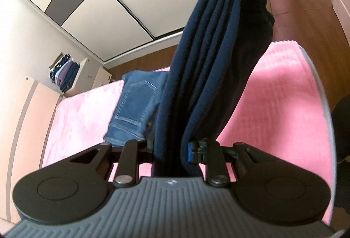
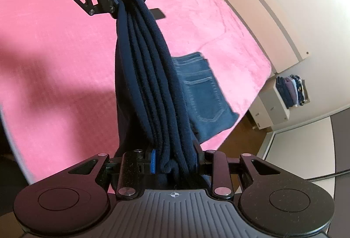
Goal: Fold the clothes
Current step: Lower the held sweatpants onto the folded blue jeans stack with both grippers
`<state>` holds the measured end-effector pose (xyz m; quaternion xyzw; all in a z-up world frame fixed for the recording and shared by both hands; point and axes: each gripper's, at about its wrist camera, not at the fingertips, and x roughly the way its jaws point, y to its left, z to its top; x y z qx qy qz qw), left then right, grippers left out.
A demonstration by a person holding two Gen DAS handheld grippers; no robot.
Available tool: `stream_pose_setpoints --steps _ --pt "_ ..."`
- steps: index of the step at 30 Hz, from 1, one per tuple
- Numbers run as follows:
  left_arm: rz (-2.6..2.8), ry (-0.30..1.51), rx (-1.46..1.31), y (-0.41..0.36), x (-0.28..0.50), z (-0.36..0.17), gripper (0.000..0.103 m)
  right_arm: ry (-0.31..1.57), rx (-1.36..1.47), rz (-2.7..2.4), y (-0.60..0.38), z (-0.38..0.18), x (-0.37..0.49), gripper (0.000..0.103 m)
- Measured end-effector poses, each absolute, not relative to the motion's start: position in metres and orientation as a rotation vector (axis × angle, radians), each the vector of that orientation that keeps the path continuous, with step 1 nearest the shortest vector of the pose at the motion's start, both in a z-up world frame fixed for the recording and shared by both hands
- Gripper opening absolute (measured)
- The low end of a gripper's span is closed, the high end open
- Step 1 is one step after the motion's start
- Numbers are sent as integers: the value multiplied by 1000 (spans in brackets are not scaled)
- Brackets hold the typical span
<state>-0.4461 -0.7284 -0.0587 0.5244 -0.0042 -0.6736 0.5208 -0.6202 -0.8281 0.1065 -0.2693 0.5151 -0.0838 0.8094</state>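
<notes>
Fingers of the left gripper (image 1: 172, 150) clamp one end of a folded navy-blue fleece garment (image 1: 210, 76); fingers of the right gripper (image 2: 175, 162) clamp the opposite end. The garment hangs between the two grippers as a stack of several layers, clear of the pink textured bedspread (image 1: 273, 96). A folded pair of blue denim jeans (image 1: 135, 104) lies on the bedspread beside and partly behind the hanging garment. A white open shelf unit with stacked folded clothes (image 2: 291, 93) stands past the far end of the bed.

Judged step: carrying the folded bundle to a resting place. Procedure:
1. Keep both grips firm so that no layer slips out.
2. Hold both ends level and evenly spaced, keeping the layers aligned.
3. Lower the bundle flat, clear of the jeans or squarely onto them.
4. Release both ends together.
</notes>
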Motion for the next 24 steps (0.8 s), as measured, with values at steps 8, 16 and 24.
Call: stream_pose_setpoints --steps 8,16,24 --pt "-1511 -43 1227 -822 -407 -41 21 1034 -646 -105 -945 114 -571 29" --pt "-1353 -58 1233 -951 -353 -28 21 923 -806 -161 -1071 108 -485 29" --pt "-1177 -142 1173 -1030 -305 -84 21 843 -885 -273 -1107 -20 -454 29"
